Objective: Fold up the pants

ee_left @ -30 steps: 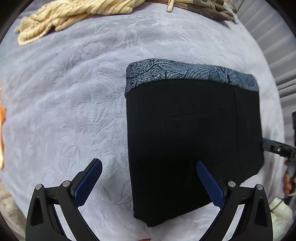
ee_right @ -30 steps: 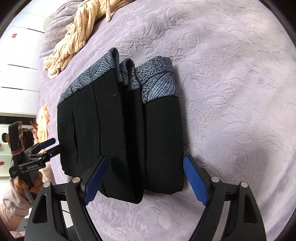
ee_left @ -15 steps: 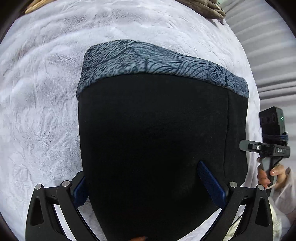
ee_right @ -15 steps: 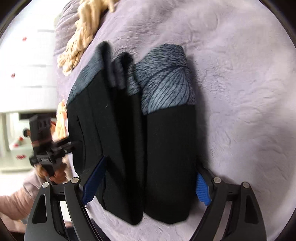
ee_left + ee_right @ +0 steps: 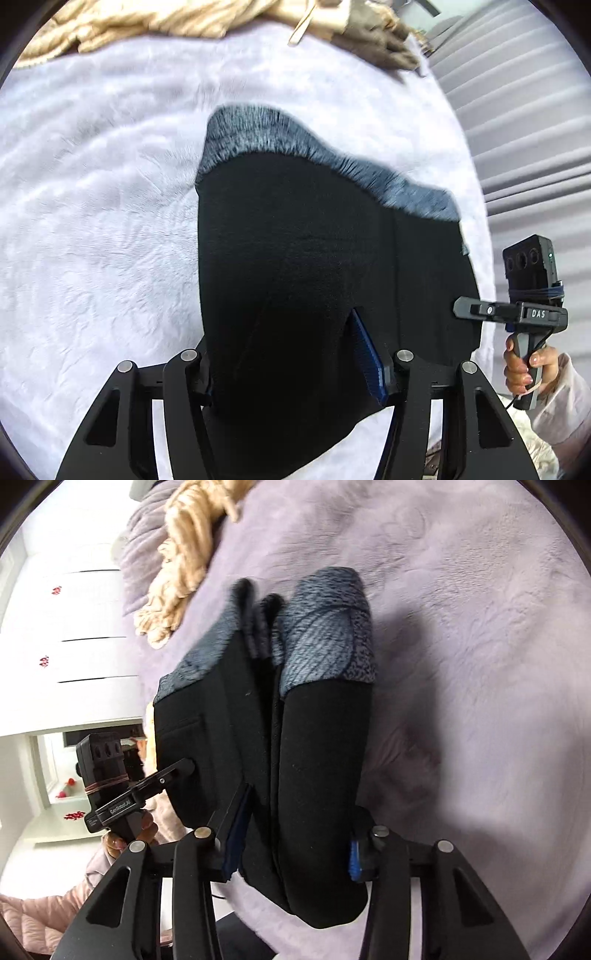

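The left pad of the left gripper [image 5: 295, 373] is hidden behind black cloth, and only the blue right pad shows, pressed into the fabric; its jaws have just been closing and now they stand narrow, clamped on the near end of the folded pants [image 5: 325, 266]. The right gripper [image 5: 291, 845] has also just been closing, and it holds the same bundle from the other side, with both blue pads against the cloth, though the right pad is mostly covered. There is one pair of pants, black with a grey-blue patterned waistband [image 5: 325, 635] at the far end; from the right wrist view three folded layers can be counted, standing side by side. The waistband is blurred in both views, so its pattern is hard to read. The pants are over a pale lilac blanket [image 5: 103, 229], and a shadow lies on the blanket beside them; whether the far end touches the blanket I cannot tell. At the far edge lies a beige striped garment [image 5: 184, 554], partly cut off, and beside it a brown-grey cloth [image 5: 384, 40], also cut off. Two hands can be counted: one hand [image 5: 524, 365] on the right gripper's handle, one hand [image 5: 129, 830] on the left gripper's handle, half hidden. A white wardrobe [image 5: 74, 627] is seen at the left edge.
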`<state>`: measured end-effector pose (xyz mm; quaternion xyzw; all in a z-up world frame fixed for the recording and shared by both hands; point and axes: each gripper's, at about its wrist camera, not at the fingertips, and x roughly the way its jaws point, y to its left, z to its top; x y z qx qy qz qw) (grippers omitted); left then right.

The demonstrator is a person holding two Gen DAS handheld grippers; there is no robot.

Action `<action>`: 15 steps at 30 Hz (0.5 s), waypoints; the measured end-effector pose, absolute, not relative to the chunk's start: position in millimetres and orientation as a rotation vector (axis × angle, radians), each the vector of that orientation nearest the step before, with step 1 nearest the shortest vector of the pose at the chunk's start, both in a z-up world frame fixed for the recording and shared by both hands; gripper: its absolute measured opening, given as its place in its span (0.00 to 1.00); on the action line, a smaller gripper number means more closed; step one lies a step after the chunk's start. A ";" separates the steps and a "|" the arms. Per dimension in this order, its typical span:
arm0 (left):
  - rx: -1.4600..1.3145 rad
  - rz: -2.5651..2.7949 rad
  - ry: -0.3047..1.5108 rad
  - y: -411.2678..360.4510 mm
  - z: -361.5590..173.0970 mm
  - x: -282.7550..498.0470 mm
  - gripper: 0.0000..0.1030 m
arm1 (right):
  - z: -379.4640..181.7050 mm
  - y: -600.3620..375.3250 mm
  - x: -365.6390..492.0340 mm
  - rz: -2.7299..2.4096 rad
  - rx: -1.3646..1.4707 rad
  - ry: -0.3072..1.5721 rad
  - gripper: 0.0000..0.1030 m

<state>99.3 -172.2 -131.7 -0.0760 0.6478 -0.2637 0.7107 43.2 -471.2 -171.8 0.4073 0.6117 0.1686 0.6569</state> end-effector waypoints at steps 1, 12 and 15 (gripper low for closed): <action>-0.162 -0.589 1.429 -166.0 -125.0 95.7 0.58 | -163.5 -464.3 37.6 0.384 0.924 1.382 0.45; -0.043 -0.509 1.408 -44.2 -108.9 61.0 0.67 | -117.5 -353.9 -21.5 0.394 0.955 1.275 0.45; 0.109 -0.303 1.449 -17.7 -142.3 59.3 0.72 | -142.6 -317.7 -33.3 0.340 0.944 1.331 0.45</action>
